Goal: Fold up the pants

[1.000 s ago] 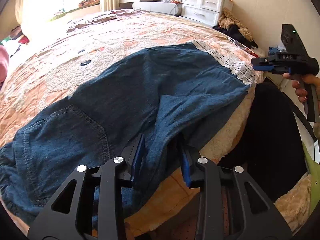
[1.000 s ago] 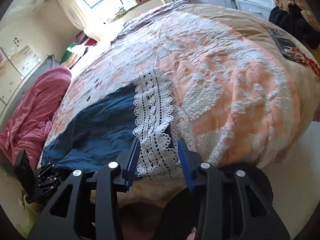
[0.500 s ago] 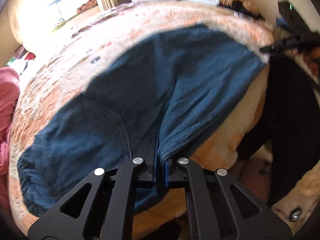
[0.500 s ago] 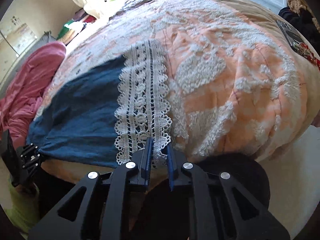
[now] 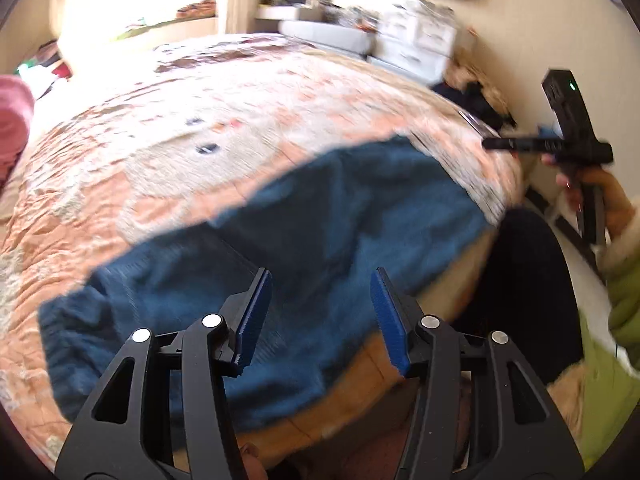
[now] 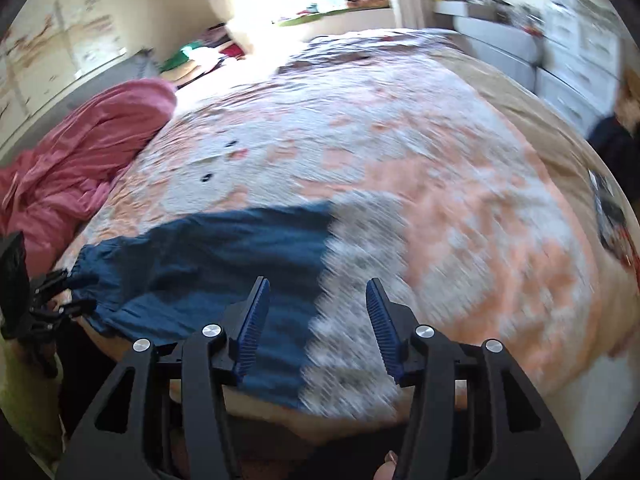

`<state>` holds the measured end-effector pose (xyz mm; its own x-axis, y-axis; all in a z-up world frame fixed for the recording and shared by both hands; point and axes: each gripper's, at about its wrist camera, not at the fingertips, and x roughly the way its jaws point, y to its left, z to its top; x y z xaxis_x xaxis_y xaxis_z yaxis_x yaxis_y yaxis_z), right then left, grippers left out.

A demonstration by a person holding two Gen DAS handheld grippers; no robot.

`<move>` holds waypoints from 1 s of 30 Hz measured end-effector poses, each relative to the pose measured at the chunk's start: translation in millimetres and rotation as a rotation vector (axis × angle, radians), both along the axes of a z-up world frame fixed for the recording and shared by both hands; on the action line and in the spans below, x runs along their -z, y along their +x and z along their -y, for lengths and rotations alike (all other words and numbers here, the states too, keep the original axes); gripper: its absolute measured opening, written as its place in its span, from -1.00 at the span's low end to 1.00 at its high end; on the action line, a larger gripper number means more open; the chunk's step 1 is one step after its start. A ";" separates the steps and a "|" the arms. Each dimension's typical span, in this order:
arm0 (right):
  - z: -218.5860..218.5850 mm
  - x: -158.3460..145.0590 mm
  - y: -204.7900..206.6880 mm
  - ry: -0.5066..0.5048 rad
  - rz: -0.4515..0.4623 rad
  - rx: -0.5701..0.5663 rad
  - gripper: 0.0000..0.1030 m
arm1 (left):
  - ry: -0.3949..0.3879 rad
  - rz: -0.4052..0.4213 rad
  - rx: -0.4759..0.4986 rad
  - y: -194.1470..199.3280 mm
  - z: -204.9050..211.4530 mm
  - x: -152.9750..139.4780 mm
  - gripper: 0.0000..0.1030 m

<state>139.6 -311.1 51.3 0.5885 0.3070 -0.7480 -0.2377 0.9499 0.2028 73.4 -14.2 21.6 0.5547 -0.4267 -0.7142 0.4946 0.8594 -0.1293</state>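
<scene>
Dark blue denim pants (image 5: 304, 240) with a white lace hem (image 6: 360, 312) lie flat along the near edge of the bed. My left gripper (image 5: 320, 316) is open and empty above the pants' near edge. My right gripper (image 6: 318, 324) is open and empty above the lace hem end. The right gripper also shows at the right of the left wrist view (image 5: 560, 144), off the bed's corner. The left gripper shows at the left edge of the right wrist view (image 6: 36, 300), by the waist end. Both views are motion-blurred.
The bed (image 6: 440, 200) has a peach and white quilt. A pink blanket (image 6: 80, 152) is heaped at its left side. White drawers (image 5: 416, 44) stand by the far wall. Dark clothes (image 5: 476, 100) lie on the floor at the right.
Both grippers were shut on the pants' near edge half a second ago; both have opened, let go and pulled back upward. The pants now lie folded flat on the bed.
</scene>
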 end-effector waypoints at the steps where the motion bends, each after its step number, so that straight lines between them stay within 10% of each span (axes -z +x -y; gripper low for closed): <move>1: -15.1 -2.4 11.9 0.007 0.003 -0.045 -0.05 | 0.000 -0.007 -0.027 9.1 -0.4 -1.2 -0.16; 5: -77.8 -3.5 48.2 0.021 -0.002 -0.187 -0.05 | -0.060 -0.063 0.000 27.0 13.5 6.7 -0.32; 12: -149.1 27.2 61.2 0.034 -0.116 -0.396 0.09 | 0.085 -0.130 0.034 13.4 39.9 52.3 -0.26; 17: -148.9 74.7 53.2 -0.107 -0.192 -0.402 0.11 | 0.007 -0.019 -0.127 -8.9 -15.3 7.8 0.06; 23: -134.2 20.8 66.0 0.035 -0.066 -0.427 0.11 | -0.001 0.037 -0.398 -6.0 -95.1 -22.9 0.31; 30: -166.7 30.0 135.2 -0.046 -0.171 -0.493 0.09 | -0.043 -0.069 -0.174 54.9 -17.5 -7.5 0.25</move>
